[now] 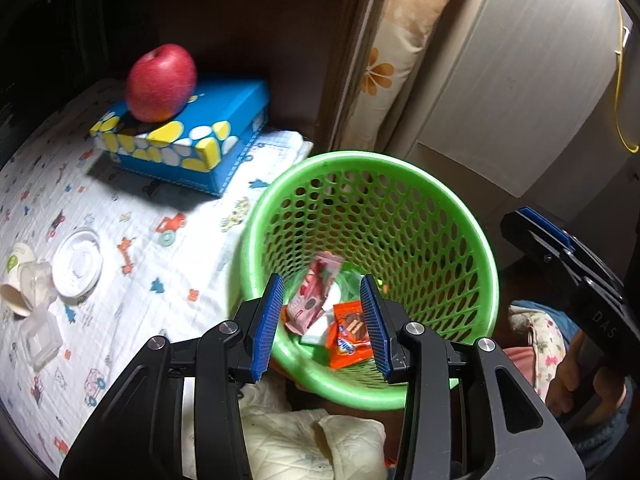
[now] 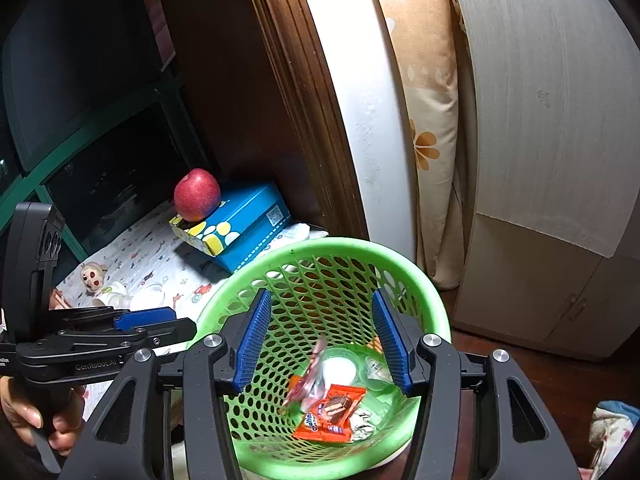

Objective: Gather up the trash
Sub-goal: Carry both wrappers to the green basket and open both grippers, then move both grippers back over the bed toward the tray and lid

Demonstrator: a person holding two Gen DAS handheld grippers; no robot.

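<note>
A green mesh basket [image 1: 344, 159] [image 2: 340, 244] stands beside the bed. In it lie an orange snack wrapper [image 1: 352, 332] [image 2: 332, 412], a white lid and crumpled clear and foil pieces. A pink wrapper [image 1: 316, 292] [image 2: 312, 376] shows blurred and loose inside the basket, touching neither pad. My left gripper [image 1: 321, 280] [image 2: 152, 320] is open over the basket's near-left rim. My right gripper [image 2: 321, 294] [image 1: 536, 232] is open above the basket's middle, with nothing held. On the patterned cloth [image 1: 160, 264] rest a paper cup [image 1: 18, 276], a white lid [image 1: 78, 266] and clear plastic cups [image 1: 40, 332].
A red apple [image 1: 162, 82] [image 2: 197, 195] sits on a blue tissue box [image 1: 192, 140] [image 2: 240, 228] at the back of the cloth. A small doll [image 2: 93, 276] lies at the far left. A dark wooden frame, a floral cushion and a pale cabinet [image 2: 540, 160] stand behind the basket.
</note>
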